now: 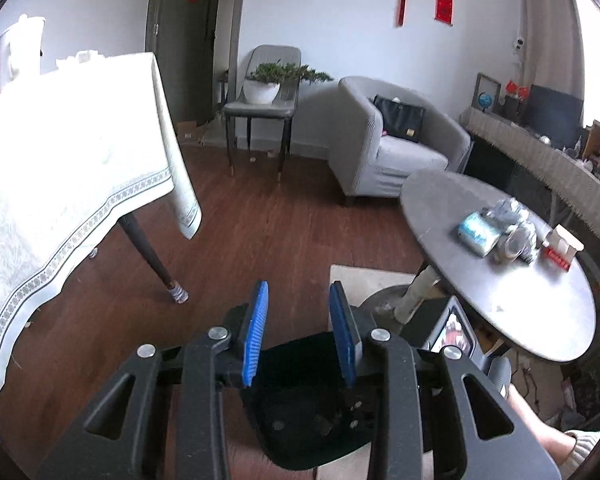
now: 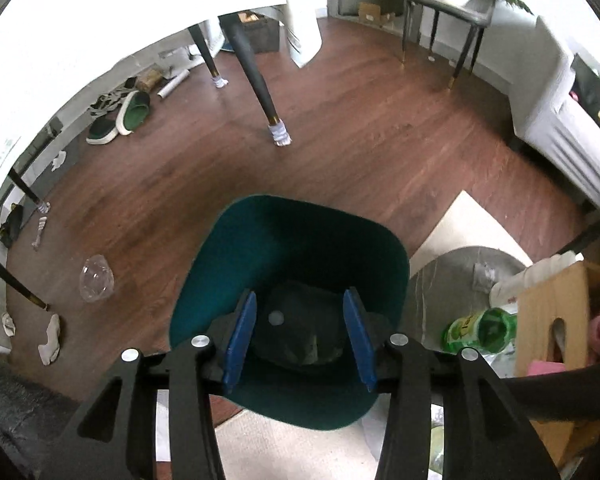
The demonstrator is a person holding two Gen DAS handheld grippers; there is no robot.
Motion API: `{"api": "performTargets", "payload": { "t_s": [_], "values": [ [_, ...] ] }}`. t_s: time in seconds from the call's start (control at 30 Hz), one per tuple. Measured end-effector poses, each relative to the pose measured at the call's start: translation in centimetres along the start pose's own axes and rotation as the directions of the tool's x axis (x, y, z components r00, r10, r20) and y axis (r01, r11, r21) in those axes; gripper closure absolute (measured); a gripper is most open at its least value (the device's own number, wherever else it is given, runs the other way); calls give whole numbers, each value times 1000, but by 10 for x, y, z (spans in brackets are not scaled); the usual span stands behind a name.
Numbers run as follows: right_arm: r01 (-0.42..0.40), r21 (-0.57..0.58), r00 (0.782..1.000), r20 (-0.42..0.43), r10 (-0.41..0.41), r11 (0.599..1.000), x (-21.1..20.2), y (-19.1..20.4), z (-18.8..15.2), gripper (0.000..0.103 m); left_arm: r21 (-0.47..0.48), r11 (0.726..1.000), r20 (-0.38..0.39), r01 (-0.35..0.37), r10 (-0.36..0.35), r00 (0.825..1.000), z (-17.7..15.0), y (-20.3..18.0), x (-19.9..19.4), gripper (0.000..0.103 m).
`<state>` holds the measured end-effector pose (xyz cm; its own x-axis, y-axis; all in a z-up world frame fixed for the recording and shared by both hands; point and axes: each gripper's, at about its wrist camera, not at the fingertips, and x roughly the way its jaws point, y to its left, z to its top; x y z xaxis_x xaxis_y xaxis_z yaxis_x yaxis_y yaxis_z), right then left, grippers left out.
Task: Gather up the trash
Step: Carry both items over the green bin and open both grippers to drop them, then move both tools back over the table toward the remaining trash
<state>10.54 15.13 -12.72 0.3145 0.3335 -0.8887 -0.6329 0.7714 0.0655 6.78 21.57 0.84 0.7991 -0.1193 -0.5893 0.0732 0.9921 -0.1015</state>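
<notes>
My left gripper (image 1: 298,292) is open and empty, held above a dark green chair seat (image 1: 300,408). To its right, a round grey table (image 1: 480,276) carries a blue packet (image 1: 478,234), crumpled clear plastic (image 1: 512,224) and a red and white box (image 1: 560,246). My right gripper (image 2: 300,300) is open and empty above the same green chair seat (image 2: 292,248). A crumpled clear plastic cup (image 2: 96,279) lies on the wooden floor to its left. A green bottle (image 2: 480,330) lies on a low grey surface at the right.
A table with a white cloth (image 1: 60,168) fills the left; its dark leg (image 2: 260,80) stands on the floor. A grey armchair (image 1: 388,144), a chair with a potted plant (image 1: 264,88), shoes (image 2: 120,116), socks (image 2: 50,338) and a wooden box (image 2: 556,320) are around.
</notes>
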Motion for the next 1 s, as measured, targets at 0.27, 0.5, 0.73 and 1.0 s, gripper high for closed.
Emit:
{"api": "performTargets", "payload": {
  "t_s": [0.27, 0.5, 0.73, 1.0],
  "values": [
    [-41, -33, 993, 107, 44, 999, -55, 0, -7, 57, -21, 1000, 76, 23, -21, 997, 18, -16, -11, 69],
    [-77, -79, 973, 211, 93, 994, -110, -7, -11, 57, 18, 1000, 115, 19, -21, 993, 28, -43, -17, 69],
    [-63, -53, 947, 312, 77, 997, -152, -34, -19, 56, 48, 998, 125, 51, -57, 991, 32, -71, -16, 63],
    [28, 35, 921, 386, -39, 999, -193, -87, -38, 49, 107, 990, 96, 91, -101, 990, 32, -111, 5, 53]
  ]
}}
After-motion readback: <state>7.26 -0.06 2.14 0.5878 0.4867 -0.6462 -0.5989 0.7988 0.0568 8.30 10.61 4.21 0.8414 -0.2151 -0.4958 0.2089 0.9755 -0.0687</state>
